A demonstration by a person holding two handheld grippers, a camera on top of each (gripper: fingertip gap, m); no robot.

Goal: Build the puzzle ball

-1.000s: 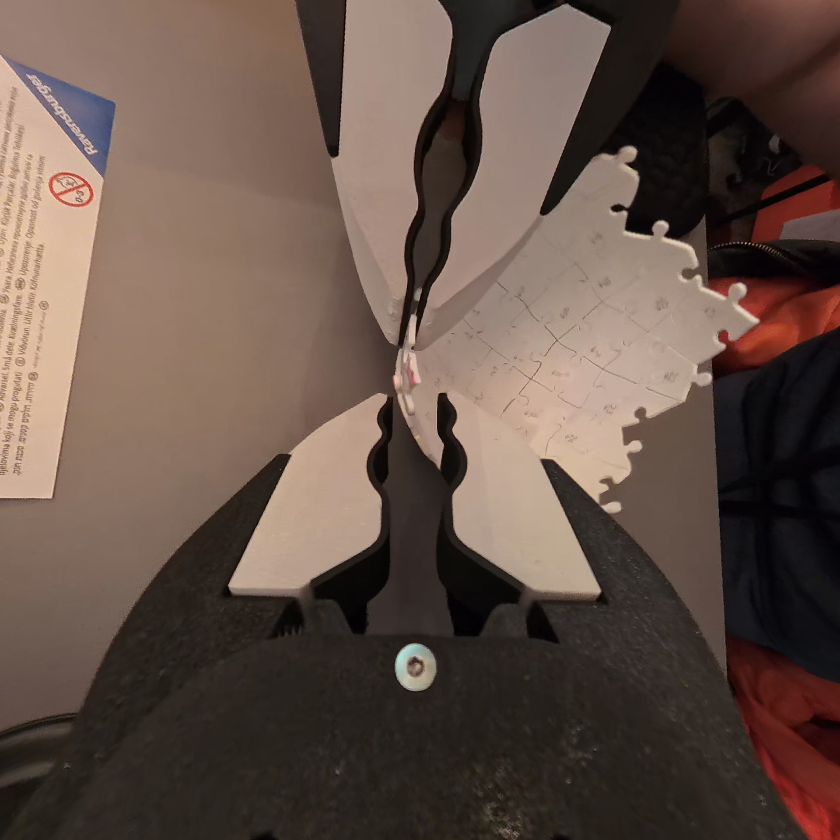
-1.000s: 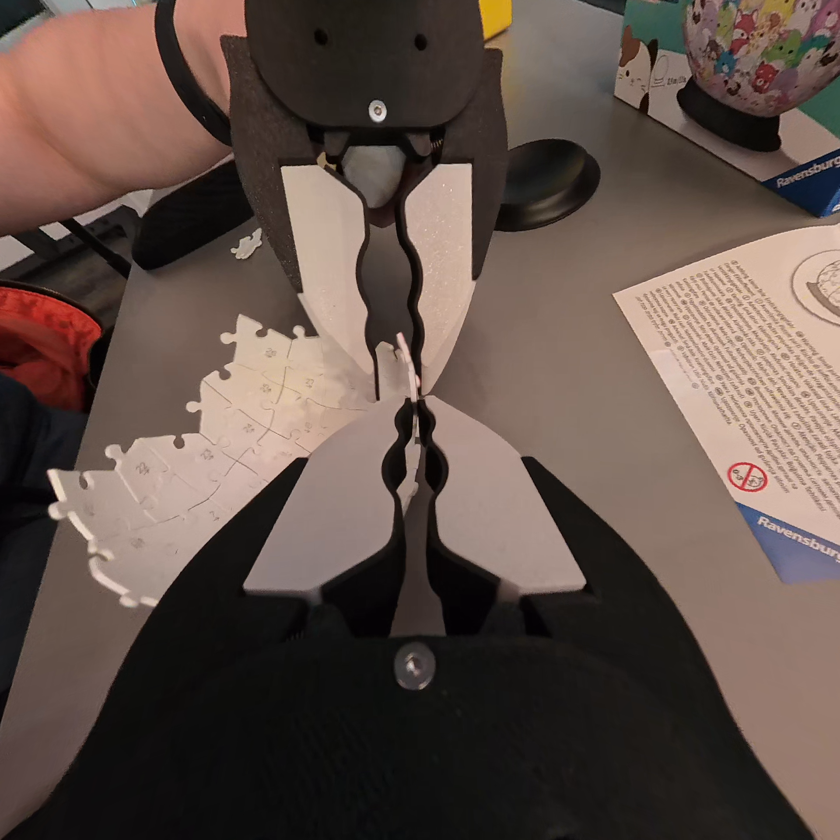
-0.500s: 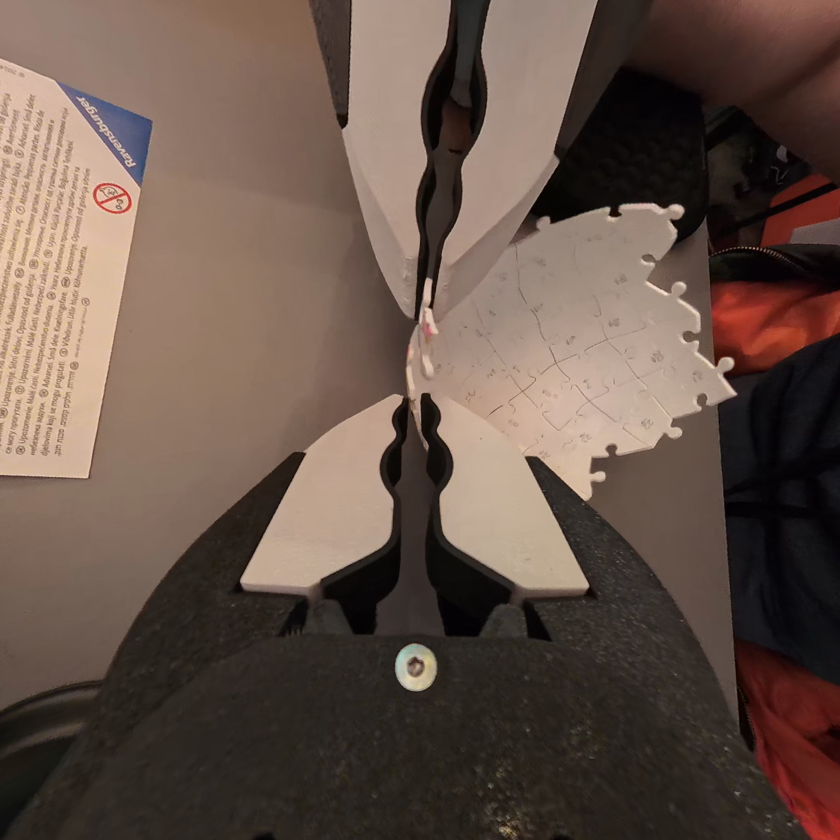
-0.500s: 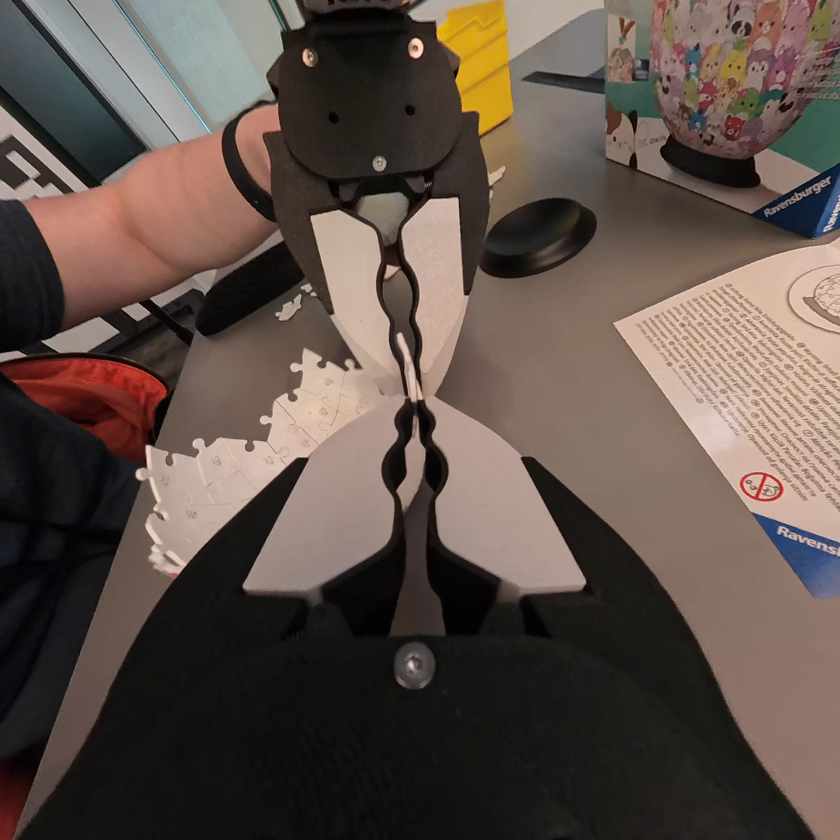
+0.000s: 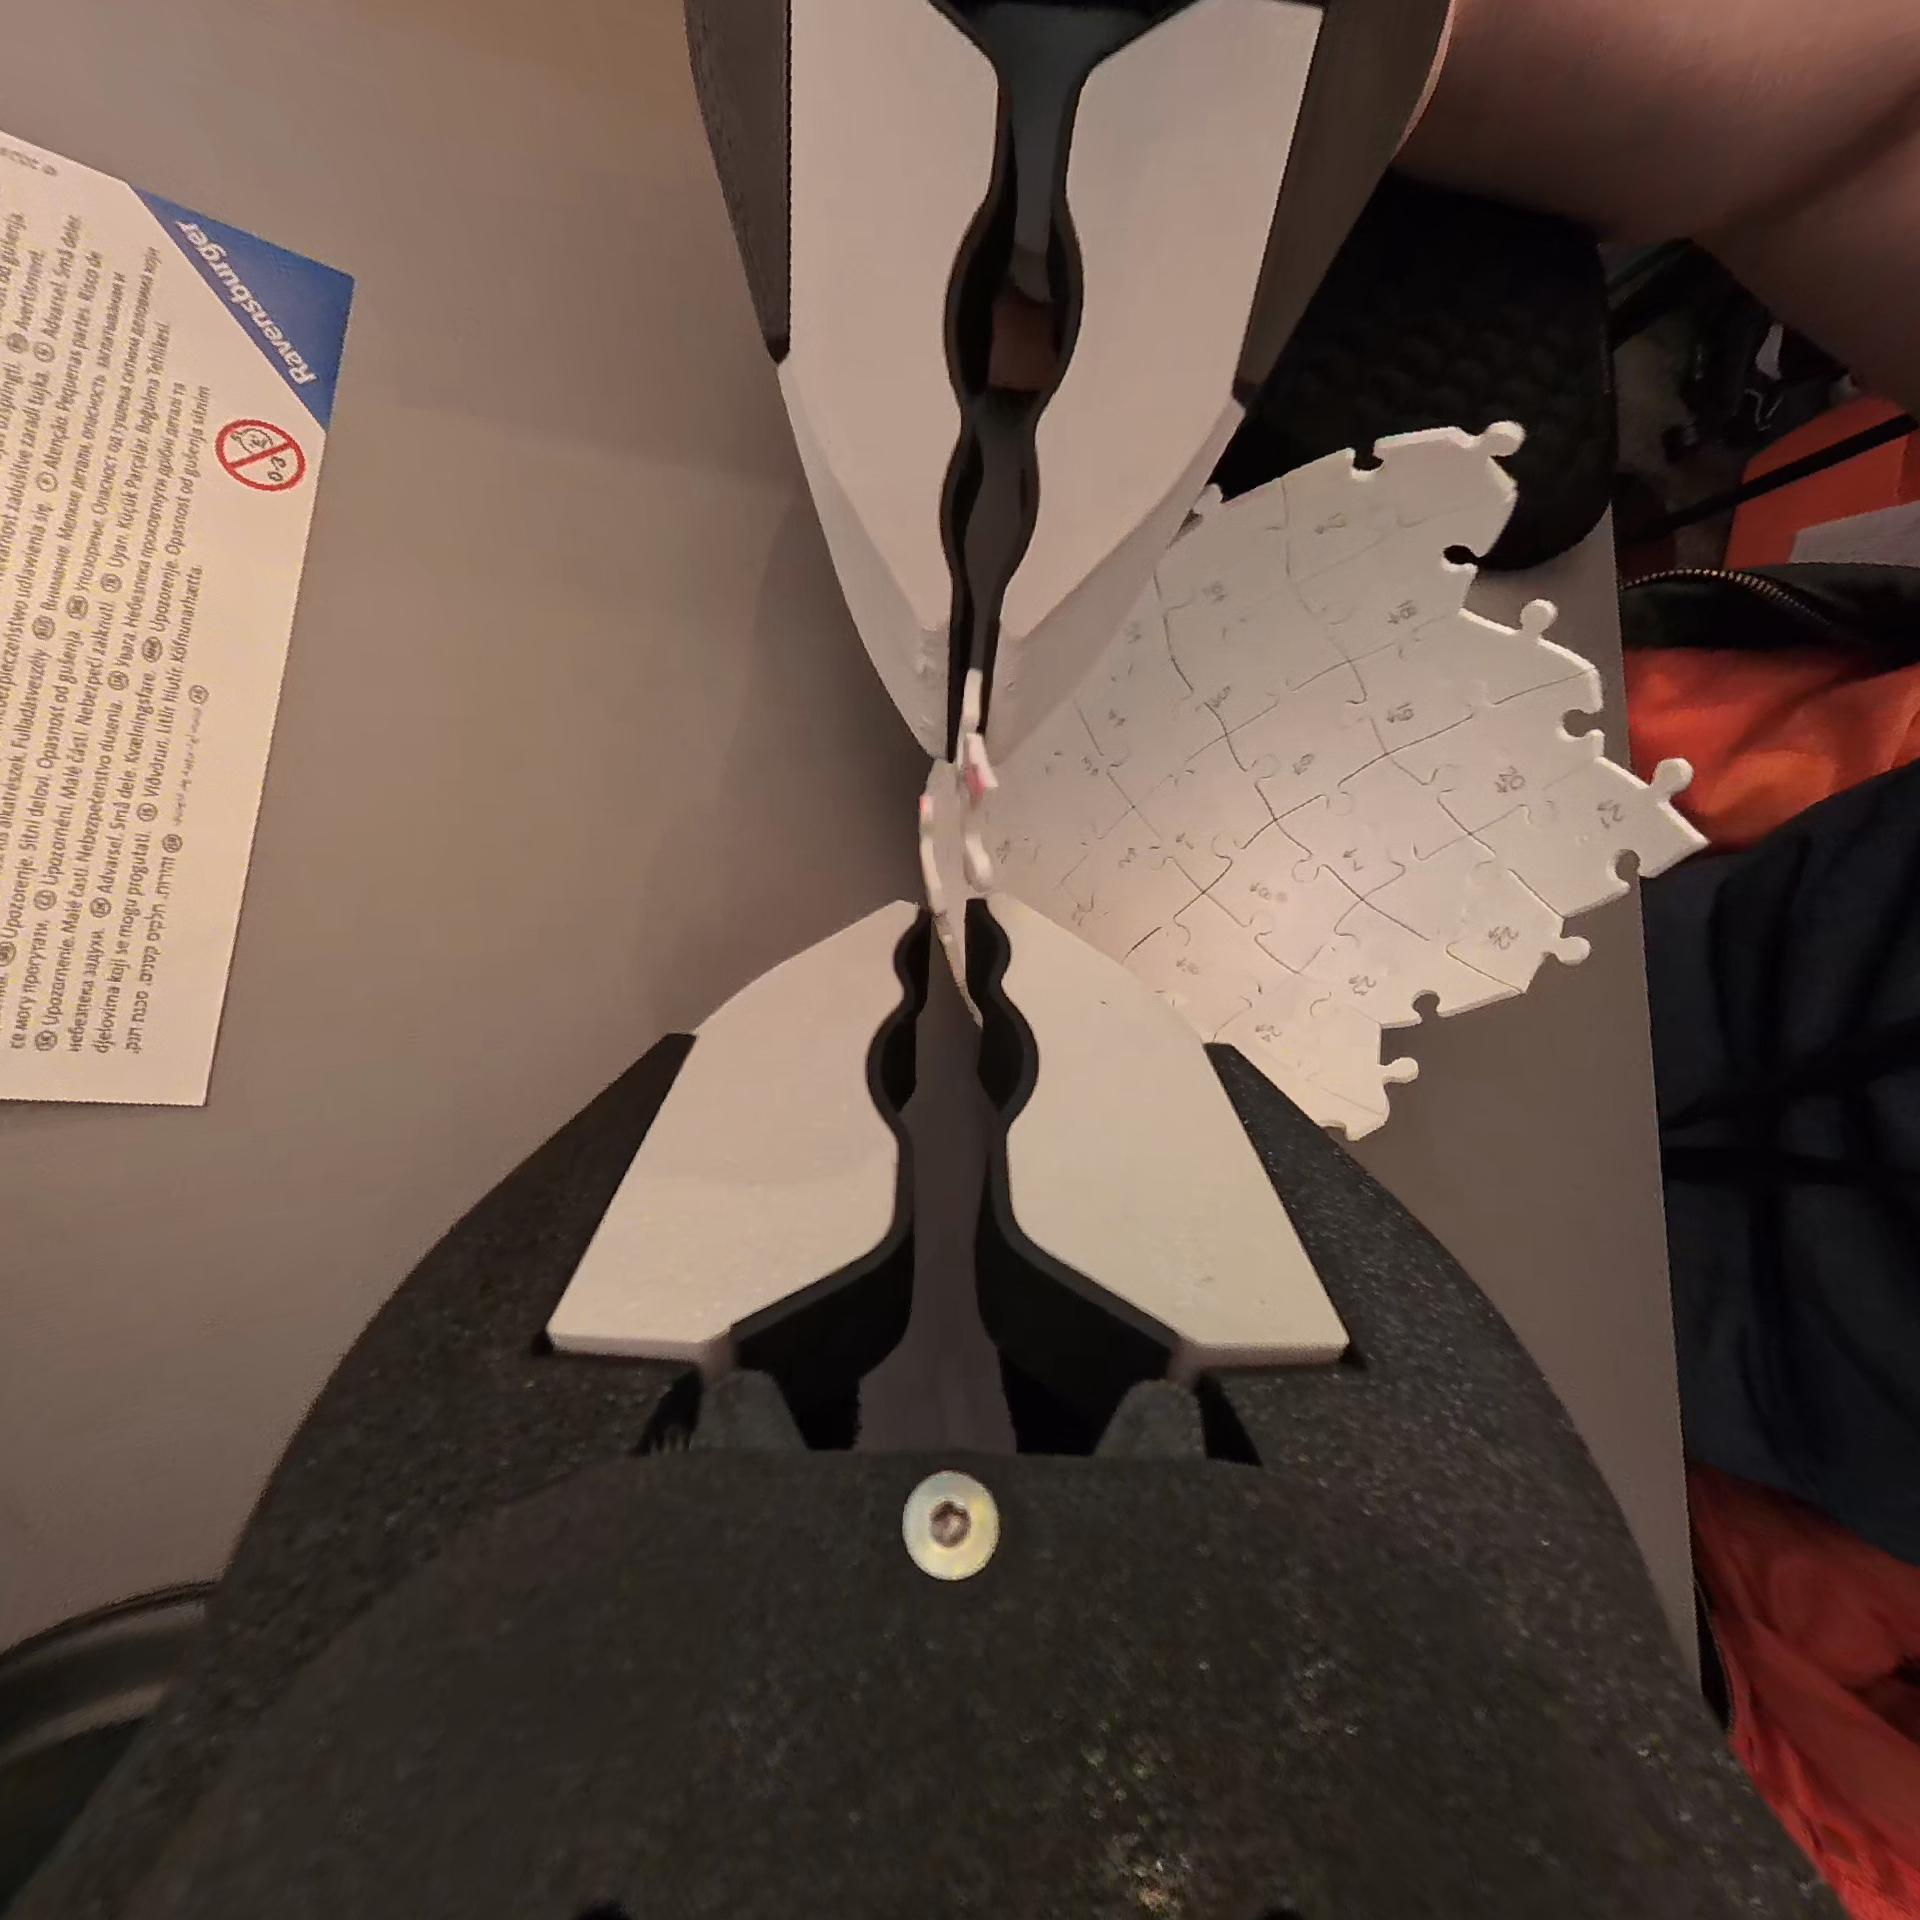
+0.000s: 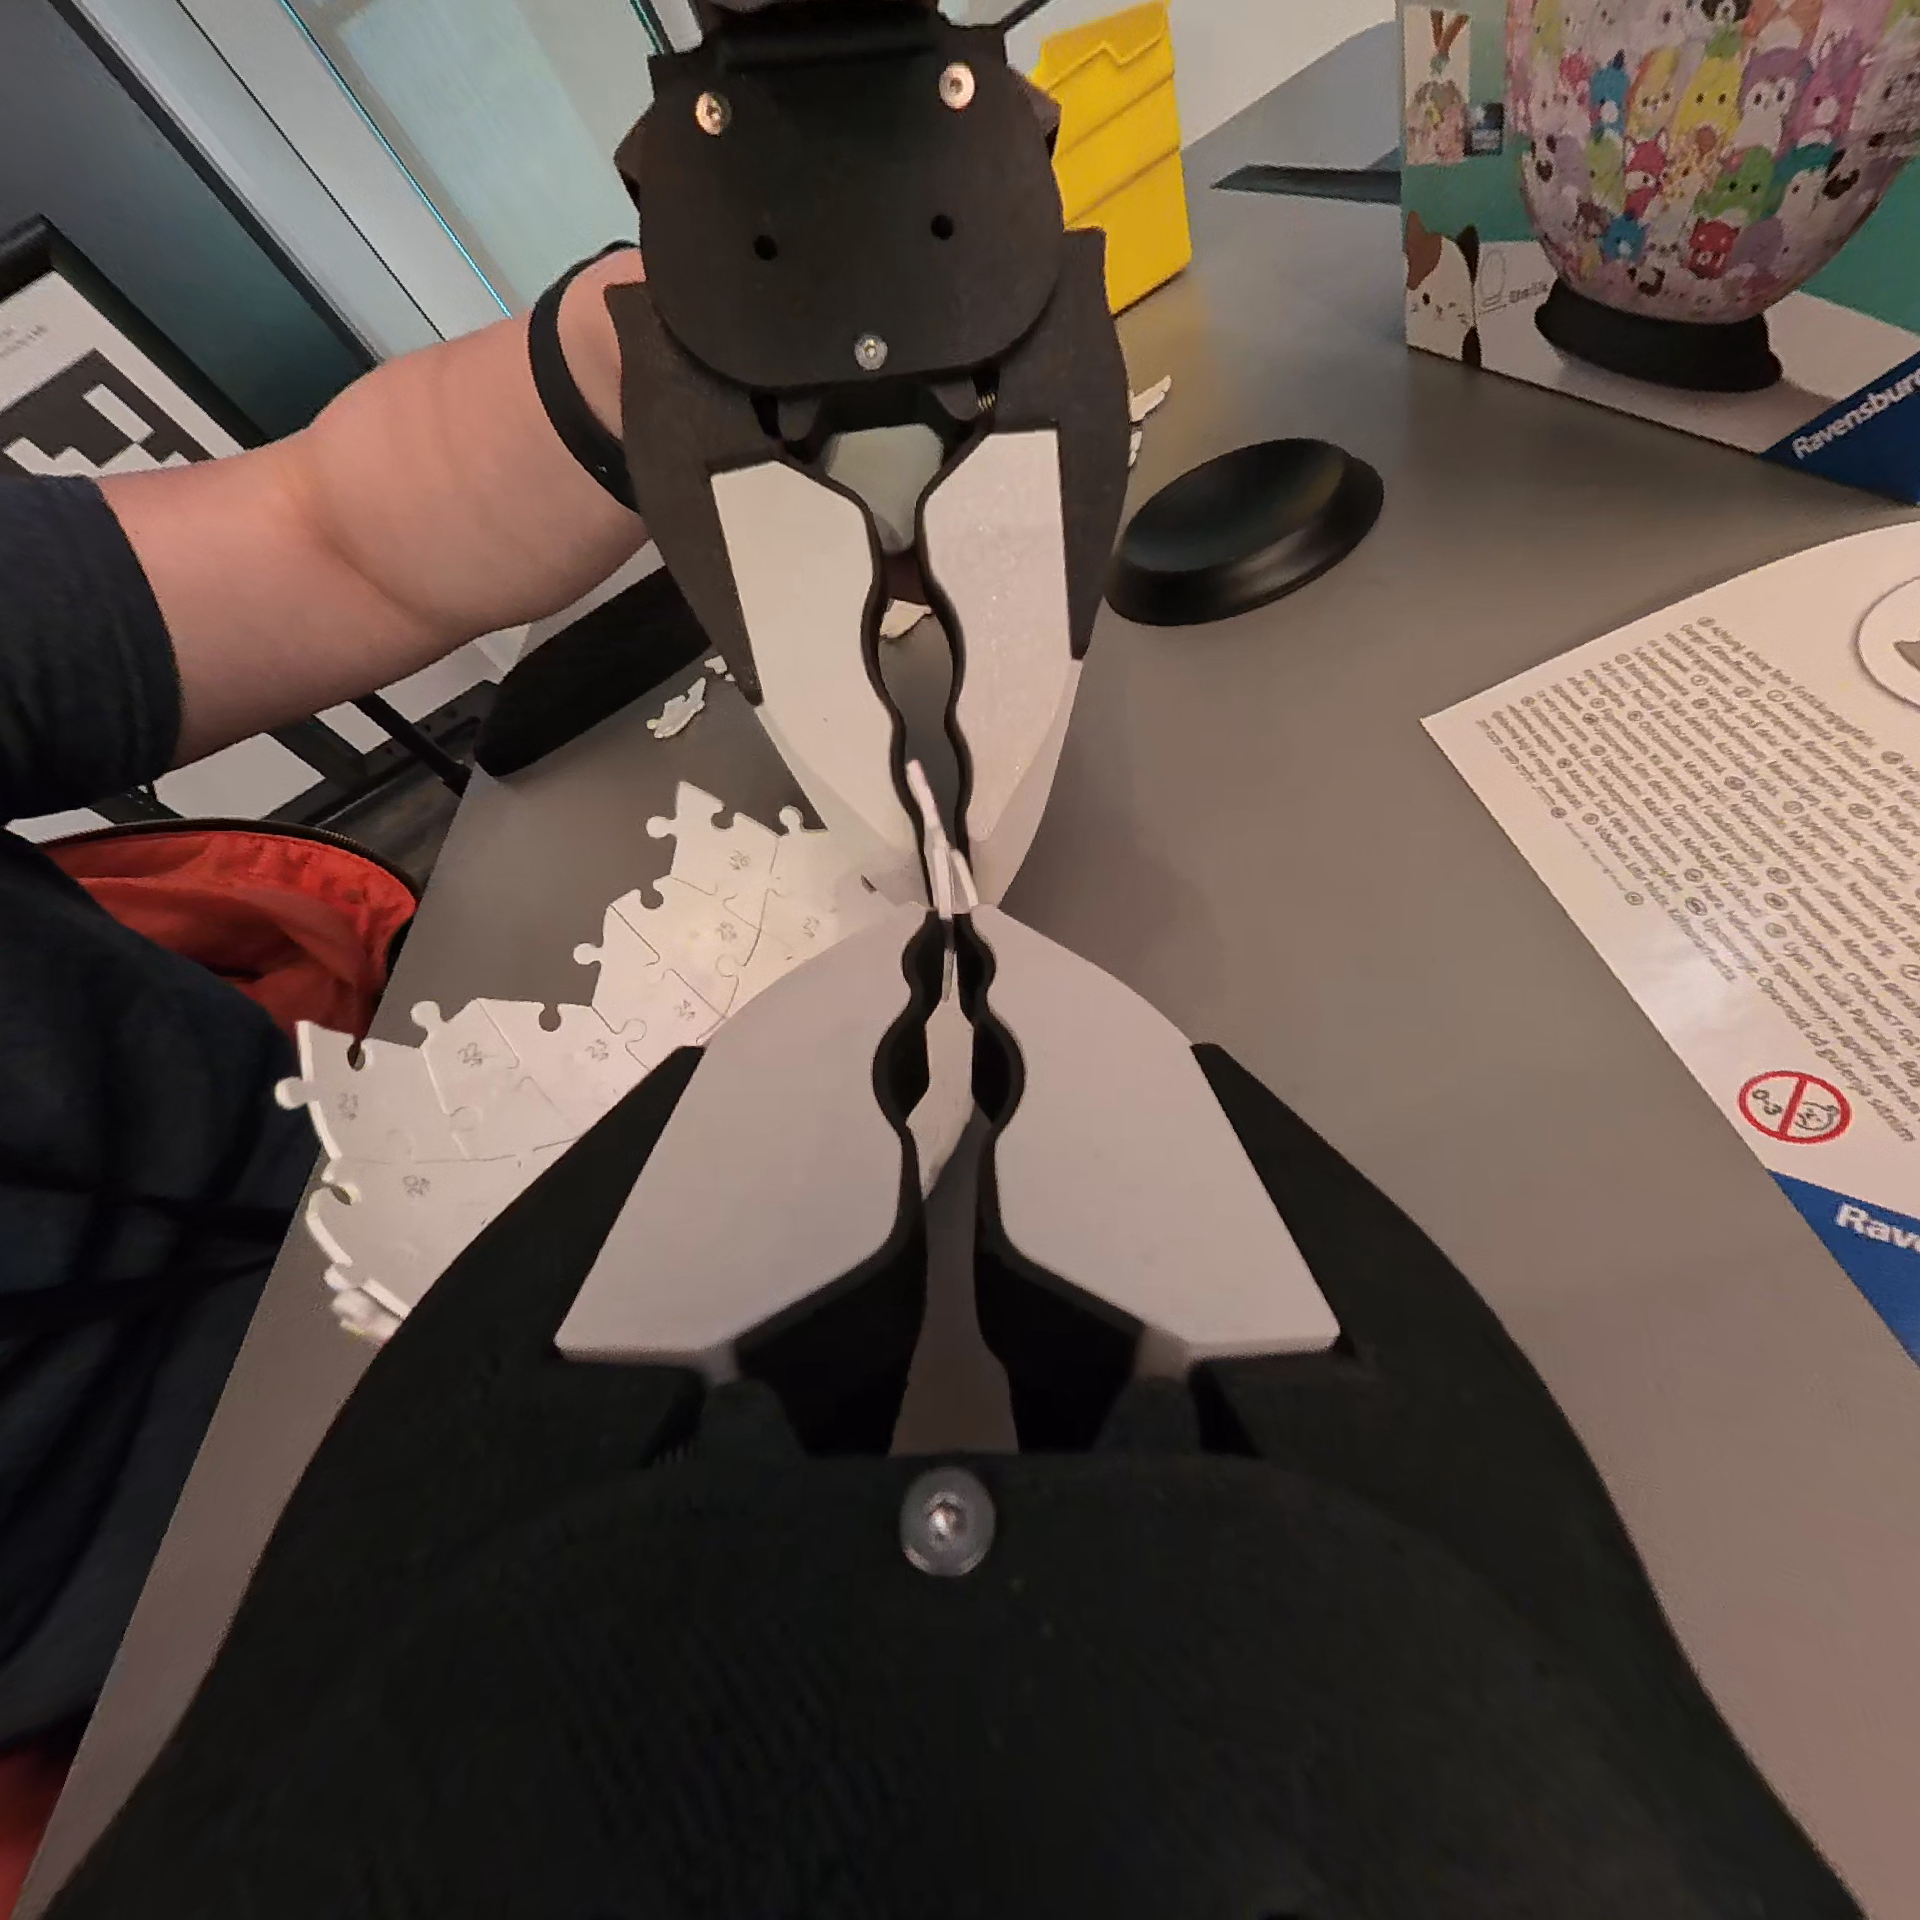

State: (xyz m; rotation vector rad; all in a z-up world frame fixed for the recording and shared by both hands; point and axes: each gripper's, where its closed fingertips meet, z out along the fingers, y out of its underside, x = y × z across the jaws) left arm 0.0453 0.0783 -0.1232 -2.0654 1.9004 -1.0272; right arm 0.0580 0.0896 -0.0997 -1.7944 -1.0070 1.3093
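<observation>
The puzzle ball point(image 5: 1299, 790), so far only a curved white shell of joined pieces, hangs edge-on between my two grippers above the grey table point(image 5: 540, 644). I judge it light and thin, stiff within each piece but weak at the seams, so a twist or hard squeeze could pop pieces apart; the rim is the only sensible place to hold it. My left gripper point(image 5: 951, 914) is nearly closed, its tips pinching the near part of the shell's rim. My right gripper point(image 6: 951, 925) is likewise almost shut on a thin white piece point(image 6: 935, 831) standing on edge, though I cannot tell whether it is loose or already locked into the rim. The two grippers meet tip to tip. In the left wrist view the shell fans out to the right, its numbered hollow side facing the camera, its long axis running from the pinched rim towards the knobbed far edge. Further out lie an instruction sheet point(image 6: 1714, 831), a black stand point(image 6: 1247, 540) and the puzzle box point(image 6: 1662, 208).
</observation>
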